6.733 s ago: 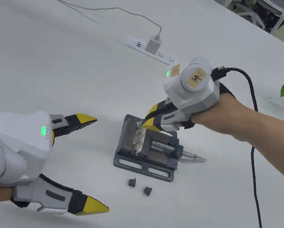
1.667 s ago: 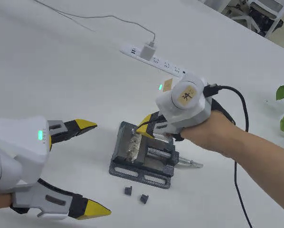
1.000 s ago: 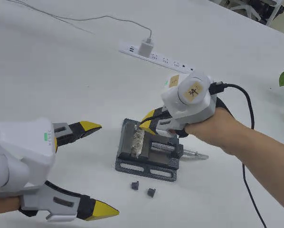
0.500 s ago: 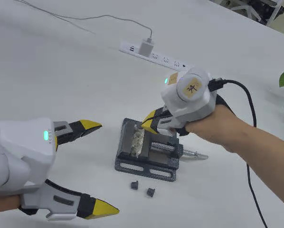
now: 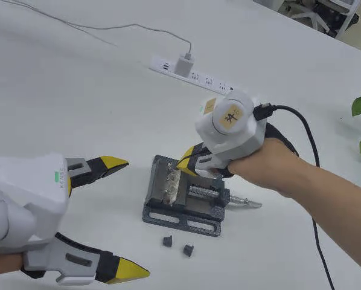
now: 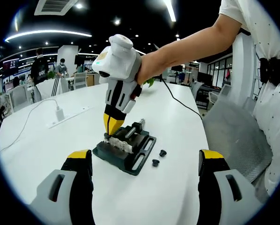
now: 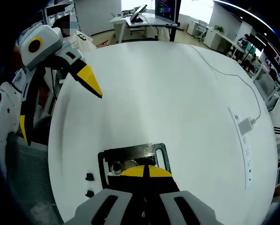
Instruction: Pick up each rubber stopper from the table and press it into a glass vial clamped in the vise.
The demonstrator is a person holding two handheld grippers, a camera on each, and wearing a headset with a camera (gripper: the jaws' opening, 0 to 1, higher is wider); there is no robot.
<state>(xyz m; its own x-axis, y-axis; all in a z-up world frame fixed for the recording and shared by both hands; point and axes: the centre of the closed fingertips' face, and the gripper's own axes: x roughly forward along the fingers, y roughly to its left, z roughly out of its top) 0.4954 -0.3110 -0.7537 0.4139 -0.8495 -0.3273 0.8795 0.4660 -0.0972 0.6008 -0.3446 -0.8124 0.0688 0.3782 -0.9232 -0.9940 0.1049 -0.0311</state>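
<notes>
R gripper [image 5: 183, 164]: jaws pressed together, yellow tips meeting along 1 seam in its own view [image 7: 144, 171]. Cannot tell if anything is nipped between them. Tips point down at the vials [image 5: 170, 184] in the vise [image 5: 183, 202], which sits directly under them. In the L gripper view the tips [image 6: 111, 127] sit right at the vial tops [image 6: 116, 140], at the end of the row; contact not certain.

L gripper [image 5: 137, 218]: jaws spread wide, nothing between them, held above the table [image 5: 78, 90], well apart from the vise. In its own view [image 6: 144, 157] the vise [image 6: 130, 150] lies straight ahead between the 2 jaws.

2 loose stoppers on the table just beside the vise base: 1st stopper [image 5: 167, 241], 2nd stopper [image 5: 188, 249], near each other, on the person's side of the R gripper. In the R gripper view they lie left of its jaws [image 7: 89, 177] [image 7: 89, 193].

Power strip [image 5: 192, 74] w/ charger [image 5: 183, 63] plugged in, beyond the R gripper.
</notes>
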